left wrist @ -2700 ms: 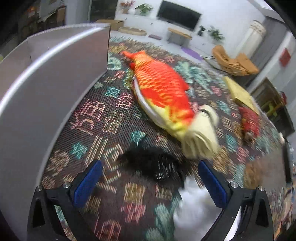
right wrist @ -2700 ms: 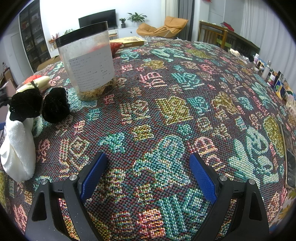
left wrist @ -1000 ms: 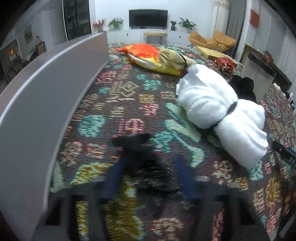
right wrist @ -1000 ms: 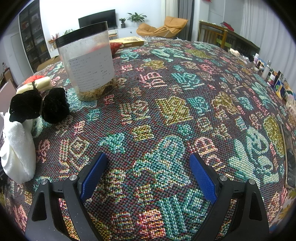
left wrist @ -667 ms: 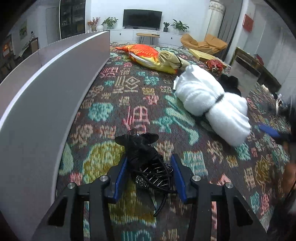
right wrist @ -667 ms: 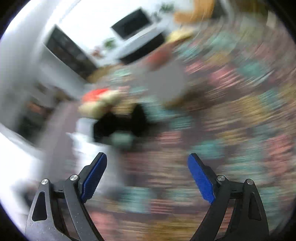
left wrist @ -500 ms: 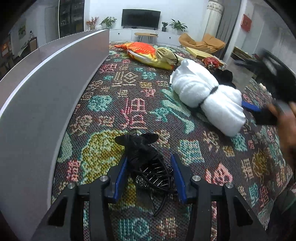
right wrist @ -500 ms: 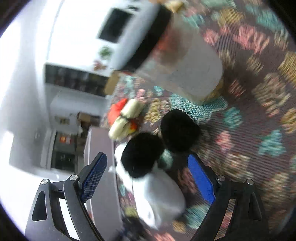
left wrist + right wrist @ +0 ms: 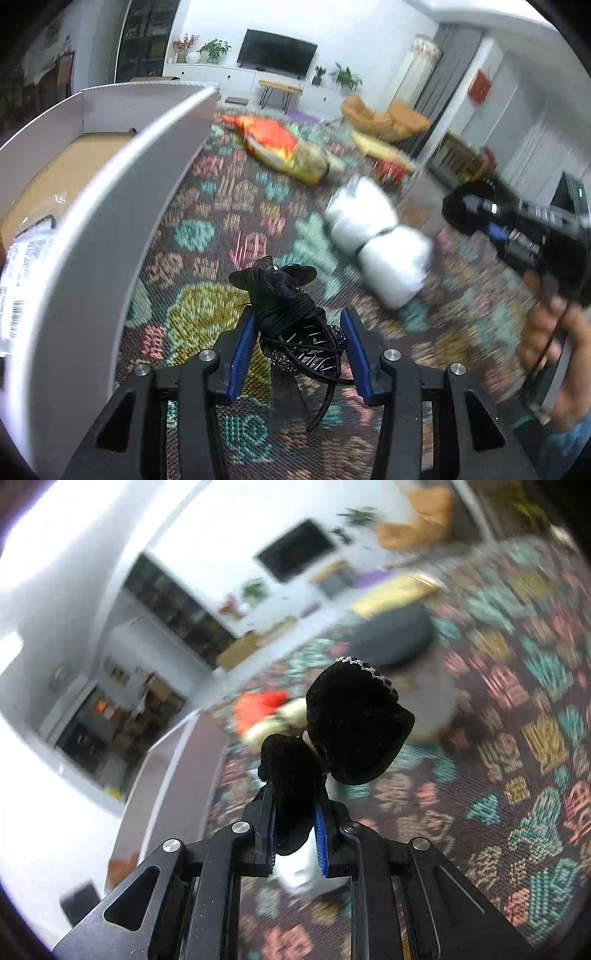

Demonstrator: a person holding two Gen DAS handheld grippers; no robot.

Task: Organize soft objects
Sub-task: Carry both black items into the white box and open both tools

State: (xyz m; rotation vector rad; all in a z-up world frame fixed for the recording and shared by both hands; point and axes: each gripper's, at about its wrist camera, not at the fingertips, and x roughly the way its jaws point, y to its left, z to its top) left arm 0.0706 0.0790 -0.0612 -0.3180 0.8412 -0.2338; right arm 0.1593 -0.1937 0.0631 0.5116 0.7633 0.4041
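Both grippers are carrying now — the left gripper (image 9: 297, 345) pinches the black hair claw (image 9: 291, 321), the right gripper (image 9: 295, 840), jaws just closed, clamps the black velvet bow (image 9: 343, 734) off the patterned cloth (image 9: 517, 738) — next, I judge, both go left into the grey box (image 9: 110, 229).

You are working in a home, in its living room. Take the flat television (image 9: 276, 52) on the white far wall as your landmark: directly beneath it runs a long, low white cabinet (image 9: 221, 75), and in front of that stands a small wooden table on thin metal legs (image 9: 279, 89). Potted plants (image 9: 214, 48) sit on the cabinet to the left of the television and others to its right (image 9: 345, 76). Further right of the television you have an orange lounge chair (image 9: 384, 117) beside grey curtains (image 9: 448, 70). Left of it rises a tall dark glass-fronted shelf unit (image 9: 146, 37). Nearer you than the television lies a woven, many-coloured patterned cloth (image 9: 229, 206).
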